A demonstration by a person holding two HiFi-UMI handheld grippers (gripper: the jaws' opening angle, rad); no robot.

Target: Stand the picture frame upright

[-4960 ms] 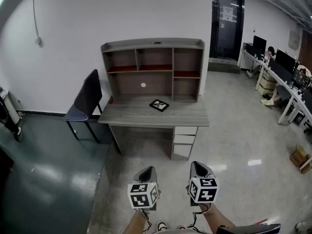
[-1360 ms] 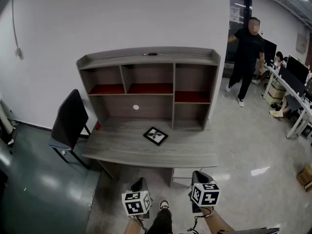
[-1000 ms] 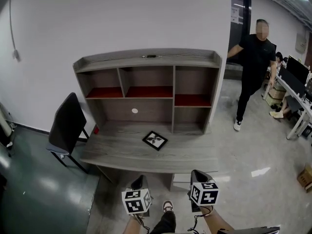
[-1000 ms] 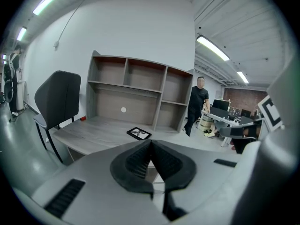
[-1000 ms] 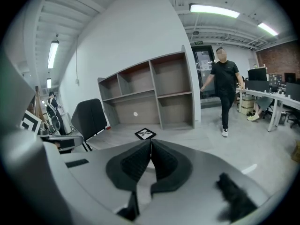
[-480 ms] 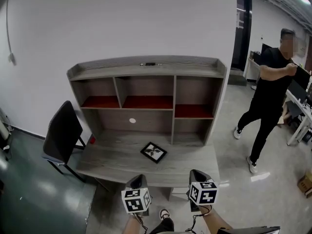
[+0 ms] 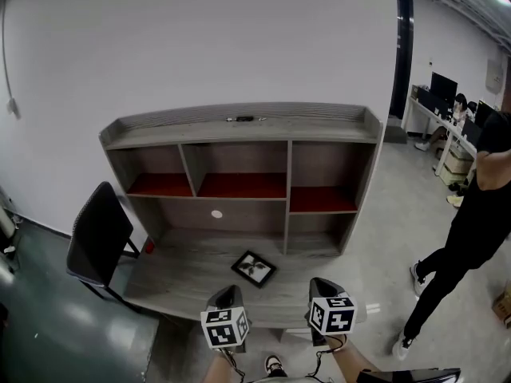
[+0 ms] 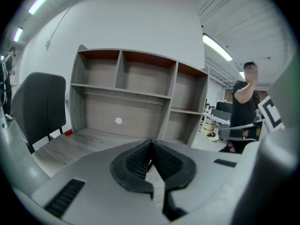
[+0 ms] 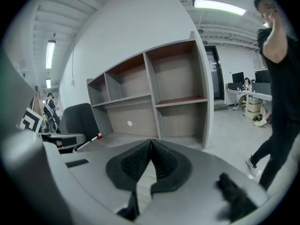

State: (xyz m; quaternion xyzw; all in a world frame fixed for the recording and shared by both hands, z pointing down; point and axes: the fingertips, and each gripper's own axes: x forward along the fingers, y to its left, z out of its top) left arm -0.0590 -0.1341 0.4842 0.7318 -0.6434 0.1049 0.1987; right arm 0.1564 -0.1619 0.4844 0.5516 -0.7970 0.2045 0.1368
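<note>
A small black picture frame (image 7: 255, 267) lies flat on the grey wooden desk (image 7: 176, 276), near the middle and a little in front of the shelf unit. My left gripper (image 7: 228, 301) and my right gripper (image 7: 321, 289) hang side by side at the desk's near edge, short of the frame and both shut with nothing in them. In the left gripper view the left gripper (image 8: 151, 142) has its jaws pressed together at the tips. The right gripper (image 9: 150, 141) in its own view looks the same. The frame is hidden behind the jaws in both gripper views.
A hutch (image 7: 246, 174) with open compartments and red shelf boards stands on the desk's back. A dark chair (image 7: 98, 235) sits at the desk's left. A person in black (image 7: 471, 230) walks on the floor at the right. A small red item (image 7: 148, 246) lies at the desk's left end.
I have come closer to the desk, which now fills more of the head view. The person in black has walked forward along the right side. Both grippers stay shut and low.
</note>
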